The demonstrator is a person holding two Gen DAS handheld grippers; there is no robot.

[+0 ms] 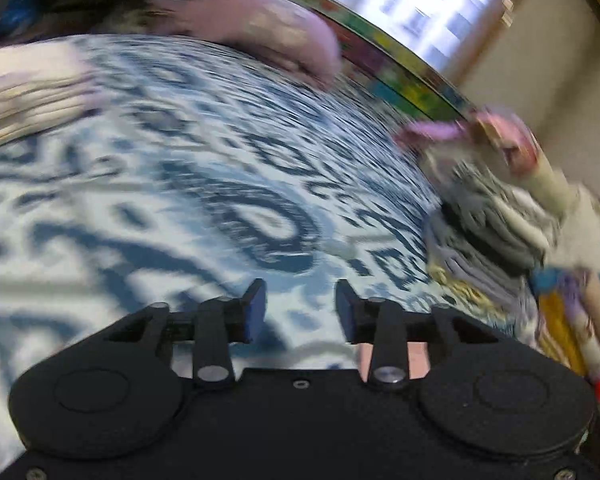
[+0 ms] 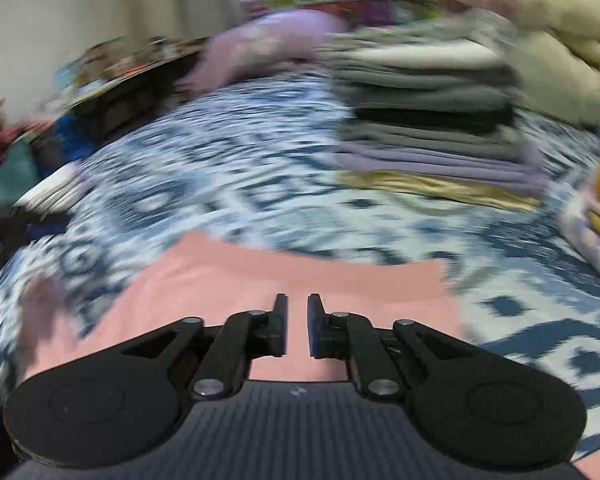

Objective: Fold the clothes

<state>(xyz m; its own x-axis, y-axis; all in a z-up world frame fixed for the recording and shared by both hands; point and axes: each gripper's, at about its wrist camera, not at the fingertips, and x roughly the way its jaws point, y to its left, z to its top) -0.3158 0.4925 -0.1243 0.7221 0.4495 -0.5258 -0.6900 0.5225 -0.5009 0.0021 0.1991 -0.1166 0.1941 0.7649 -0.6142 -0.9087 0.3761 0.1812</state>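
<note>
Heavy motion blur in both views; only the grippers sharp.

Left gripper point(image 1: 300, 306), bottom centre of the left wrist view: jaws spread with a clear gap, nothing between them, only the blue-and-white patterned bedcover point(image 1: 188, 184) showing through. A strip of pink visible low behind the jaws, probably the same garment as in the other view.

Right gripper point(image 2: 297, 326), bottom centre of the right wrist view: jaws parted by a narrow slit, not pinching anything; the flat salmon-pink cloth garment point(image 2: 300, 276) lying spread on the bedcover directly beneath and beyond them, straight far edge across mid-frame. Apparently released and laid out flat, ready for a fold or just after one.

Upper right of the right wrist view: tall stack of folded grey, black, lilac and yellow clothes point(image 2: 428, 120), kept off to the side, likely as the finished pile, leaving the middle free for working. Same stack at right edge of the left wrist view. Crumpled lilac-pink garment point(image 1: 260, 24) at upper centre there, seemingly unfolded and waiting.
</note>
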